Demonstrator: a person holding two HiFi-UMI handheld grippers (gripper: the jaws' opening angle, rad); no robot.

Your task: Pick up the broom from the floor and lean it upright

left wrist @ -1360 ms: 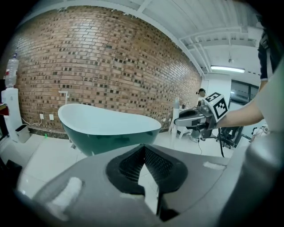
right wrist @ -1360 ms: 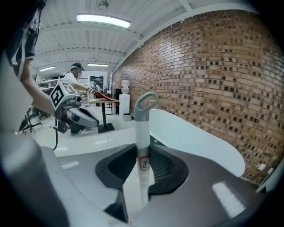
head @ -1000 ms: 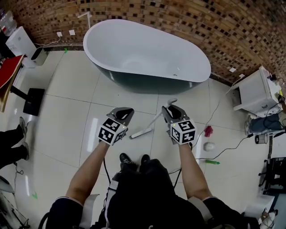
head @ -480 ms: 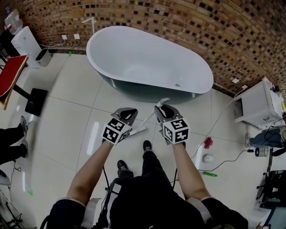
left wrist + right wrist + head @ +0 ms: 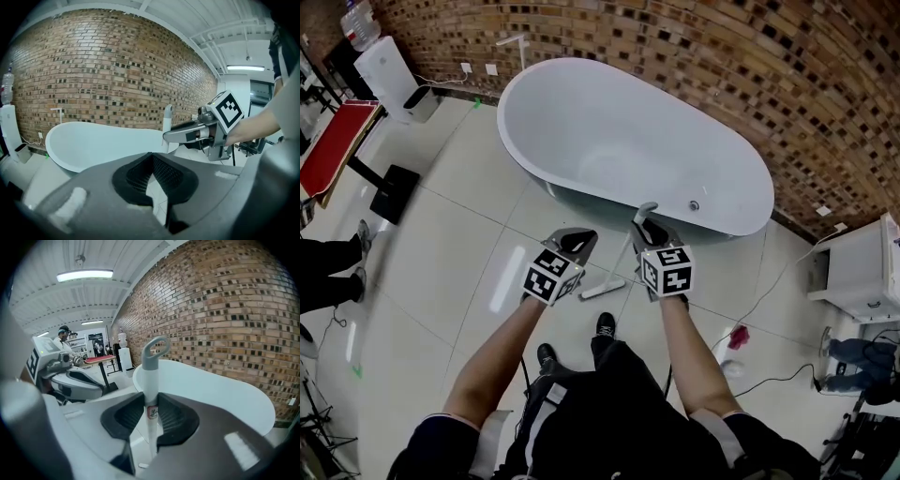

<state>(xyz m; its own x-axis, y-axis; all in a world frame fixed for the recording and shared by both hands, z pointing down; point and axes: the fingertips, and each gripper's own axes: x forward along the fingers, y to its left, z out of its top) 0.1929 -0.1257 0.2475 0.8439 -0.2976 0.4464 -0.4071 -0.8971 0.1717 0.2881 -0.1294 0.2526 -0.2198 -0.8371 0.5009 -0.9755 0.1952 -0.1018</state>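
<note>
Broom (image 5: 619, 261) is standing steeply tilted just below the middle of the head view, its pale head appearing to be resting on the floor (image 5: 450, 244) near the person's shoes while its looped top is pointing up toward the bathtub (image 5: 619, 131). The right gripper (image 5: 645, 228) is clamping the handle just below that loop, the pads pressing on both sides of the shaft in the right gripper view; holding it this high is probably giving leverage to swing the stick upright while the head is acting as a pivot. The left gripper (image 5: 577, 240) is hovering just beside the handle, to its left in the frame, its jaws drawn together with the tips meeting and nothing between them, so it seems to be waiting as a guide or spare support and not sharing the load. Judging by the lean, the lifting is largely done and the propping is not yet done; the tub's rim or the brick wall (image 5: 722, 66) behind it is looking like the likely rest. The floor is glossy pale tile, reflecting ceiling light, and may be letting the head slide. Around the edges, a red-topped table (image 5: 333, 145) is sitting at upper left, a white cabinet (image 5: 862, 272) at right, and cables (image 5: 769, 291) are trailing across the tiles.
</note>
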